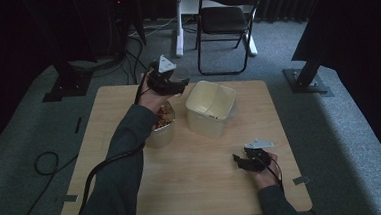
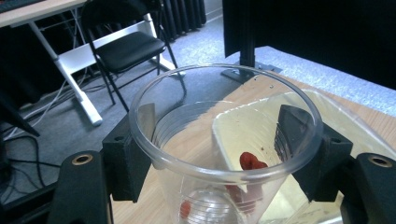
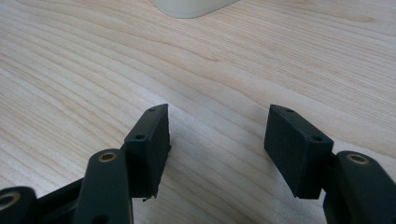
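i'm holding the clear plastic cup (image 2: pixel 224 154) clamped between my left gripper's (image 1: pixel 169 78) jaws, lifted just beside the white bin (image 1: pixel 211 107), at its far left corner. the cup's long axis is tilting, its mouth facing the camera in the left gripper view and its base pointing down toward the bin, where a few red pieces (image 2: pixel 251 161) are lying. my right gripper (image 1: pixel 241 161) is resting low over the wooden table (image 1: pixel 203 182), well in front of the bin, jaws spread and holding nothing. another cup of snacks (image 1: pixel 162 124) is standing left of the bin. behind the bin, a black chair (image 1: pixel 223 23) is sitting on grey carpet.
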The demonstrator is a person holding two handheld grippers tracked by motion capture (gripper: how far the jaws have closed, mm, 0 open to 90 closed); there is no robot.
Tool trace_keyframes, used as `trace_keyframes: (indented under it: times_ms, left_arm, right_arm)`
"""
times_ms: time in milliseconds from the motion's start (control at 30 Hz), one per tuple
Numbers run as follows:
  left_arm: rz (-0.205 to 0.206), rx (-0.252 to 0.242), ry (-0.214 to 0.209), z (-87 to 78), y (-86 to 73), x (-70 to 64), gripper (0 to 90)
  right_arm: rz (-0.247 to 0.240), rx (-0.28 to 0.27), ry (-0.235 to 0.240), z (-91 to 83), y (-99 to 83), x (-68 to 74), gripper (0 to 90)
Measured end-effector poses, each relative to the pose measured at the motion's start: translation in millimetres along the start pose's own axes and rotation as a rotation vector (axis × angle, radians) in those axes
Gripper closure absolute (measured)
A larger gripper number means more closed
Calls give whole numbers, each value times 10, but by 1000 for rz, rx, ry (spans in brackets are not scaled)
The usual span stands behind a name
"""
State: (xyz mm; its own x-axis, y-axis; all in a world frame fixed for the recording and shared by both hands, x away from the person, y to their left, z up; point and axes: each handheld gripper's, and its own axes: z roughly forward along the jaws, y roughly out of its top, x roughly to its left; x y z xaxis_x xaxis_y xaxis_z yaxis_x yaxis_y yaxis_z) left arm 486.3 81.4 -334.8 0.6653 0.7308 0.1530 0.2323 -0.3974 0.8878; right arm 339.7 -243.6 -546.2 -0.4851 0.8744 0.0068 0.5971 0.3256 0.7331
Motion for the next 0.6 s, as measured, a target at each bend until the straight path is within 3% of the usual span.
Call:
trace_keyframes:
  times_ms: [267,600]
  left_arm:
    - [-24,13,-30,226,-23,-124,306]
    - [-55,-13,-87,330,48,-278,305]
  right_arm:
    - [-2,-2,-2,-3,-5,-2,398]
    - [1,-1,-2,-4,-5,-1,398]
